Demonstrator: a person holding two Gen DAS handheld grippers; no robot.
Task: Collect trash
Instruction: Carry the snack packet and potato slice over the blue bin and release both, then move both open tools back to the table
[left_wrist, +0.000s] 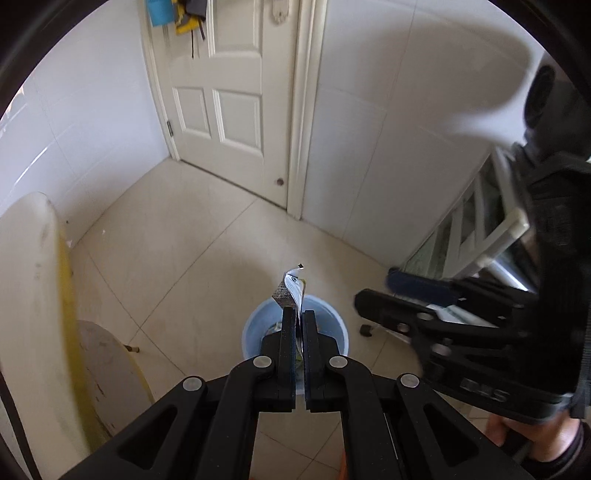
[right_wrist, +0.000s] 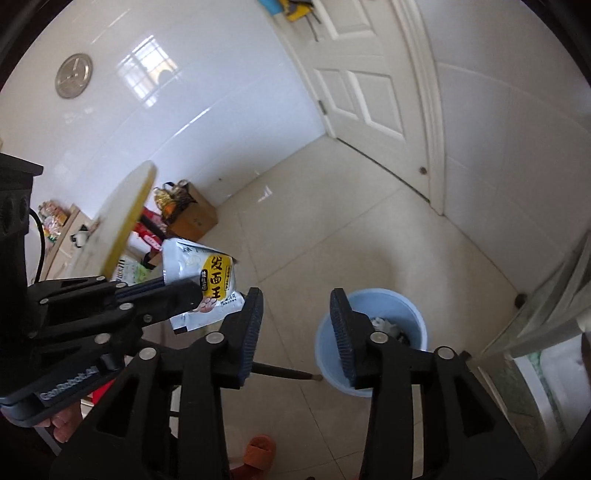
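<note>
Silver and yellow foil food packet (right_wrist: 207, 280), empty-looking and creased, pinched at one edge in the closed jaws of the left gripper (left_wrist: 299, 314) and hanging just over the pale blue round plastic bin (left_wrist: 332, 321). Probably very light, thin and limp, slick on its printed face; best taken well in from the edge, on a flat fold, so as not to slip free. Right gripper (right_wrist: 297, 328) empty, jaws parted with nothing between them, pointing down at the same bin, where crumpled scraps already lie. Bin standing on a cream tiled floor (left_wrist: 177, 236). Further out: glossy white tiled walls (right_wrist: 207, 122), a white panelled door (left_wrist: 221, 110), a round yellow-edged table (right_wrist: 122, 221), a brown cardboard box (right_wrist: 195, 218) against the wall.
</note>
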